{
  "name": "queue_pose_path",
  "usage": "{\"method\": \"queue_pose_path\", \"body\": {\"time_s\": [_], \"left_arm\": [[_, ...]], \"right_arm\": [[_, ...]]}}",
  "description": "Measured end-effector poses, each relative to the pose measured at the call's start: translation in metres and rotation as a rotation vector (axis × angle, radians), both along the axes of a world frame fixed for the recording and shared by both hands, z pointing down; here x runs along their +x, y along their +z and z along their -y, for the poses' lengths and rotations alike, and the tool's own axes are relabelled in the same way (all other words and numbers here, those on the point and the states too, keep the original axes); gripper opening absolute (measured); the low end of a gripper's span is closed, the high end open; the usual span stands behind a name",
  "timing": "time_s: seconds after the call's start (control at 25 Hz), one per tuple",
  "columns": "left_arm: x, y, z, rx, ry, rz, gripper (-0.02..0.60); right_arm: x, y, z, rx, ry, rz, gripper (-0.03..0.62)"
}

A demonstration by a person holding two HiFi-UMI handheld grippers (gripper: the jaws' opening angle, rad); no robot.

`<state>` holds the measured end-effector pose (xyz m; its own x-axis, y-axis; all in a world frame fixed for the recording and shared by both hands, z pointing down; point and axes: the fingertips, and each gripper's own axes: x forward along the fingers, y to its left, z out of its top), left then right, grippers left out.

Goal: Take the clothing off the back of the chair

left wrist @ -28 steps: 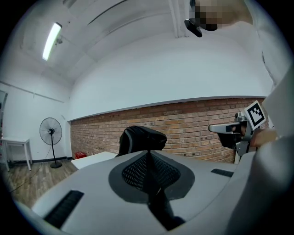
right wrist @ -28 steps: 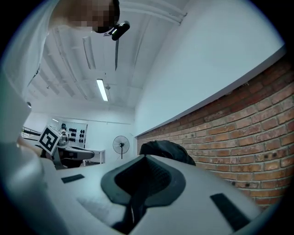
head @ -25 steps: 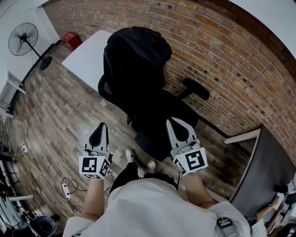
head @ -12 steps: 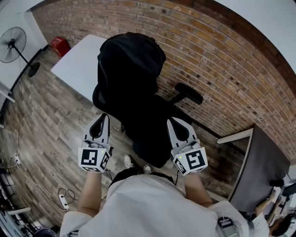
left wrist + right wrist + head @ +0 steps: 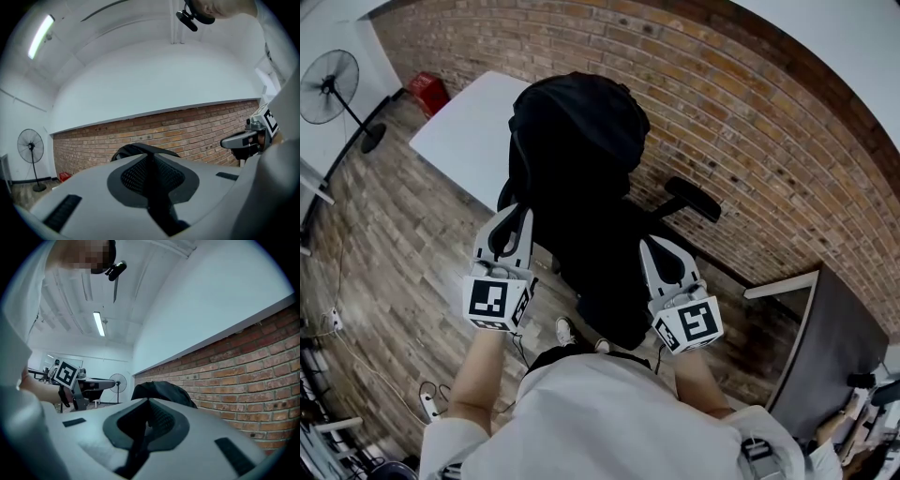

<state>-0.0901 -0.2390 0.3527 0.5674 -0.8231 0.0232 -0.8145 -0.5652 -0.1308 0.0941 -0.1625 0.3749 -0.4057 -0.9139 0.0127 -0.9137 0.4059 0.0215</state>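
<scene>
Brick wall (image 5: 750, 131) and plank floor (image 5: 403, 244) frame a black office chair (image 5: 694, 199). Dark clothing (image 5: 581, 117) drapes over the top edge of its backrest. Left tool (image 5: 515, 217) and right tool (image 5: 651, 246) are both closed, empty, short of it. It is likely soft, light and limp: pinch a bunched fold near the top and lift upward.

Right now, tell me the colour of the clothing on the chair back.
The clothing is black; head view.
</scene>
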Motion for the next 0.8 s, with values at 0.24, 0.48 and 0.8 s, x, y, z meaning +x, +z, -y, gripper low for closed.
{"method": "queue_pose_path", "body": {"time_s": [0.24, 0.48, 0.8], "left_arm": [[0.022, -0.027, 0.038, 0.061, 0.060, 0.096, 0.139], [0.053, -0.047, 0.081, 0.098, 0.139, 0.283, 0.258], [0.085, -0.037, 0.126, 0.093, 0.203, 0.522, 0.343]], "right_arm": [[0.005, 0.002, 0.004, -0.011, 0.018, 0.006, 0.020], [0.014, 0.001, 0.003, -0.011, 0.043, 0.011, 0.020], [0.027, 0.001, 0.003, -0.005, 0.078, 0.029, 0.020]]}}
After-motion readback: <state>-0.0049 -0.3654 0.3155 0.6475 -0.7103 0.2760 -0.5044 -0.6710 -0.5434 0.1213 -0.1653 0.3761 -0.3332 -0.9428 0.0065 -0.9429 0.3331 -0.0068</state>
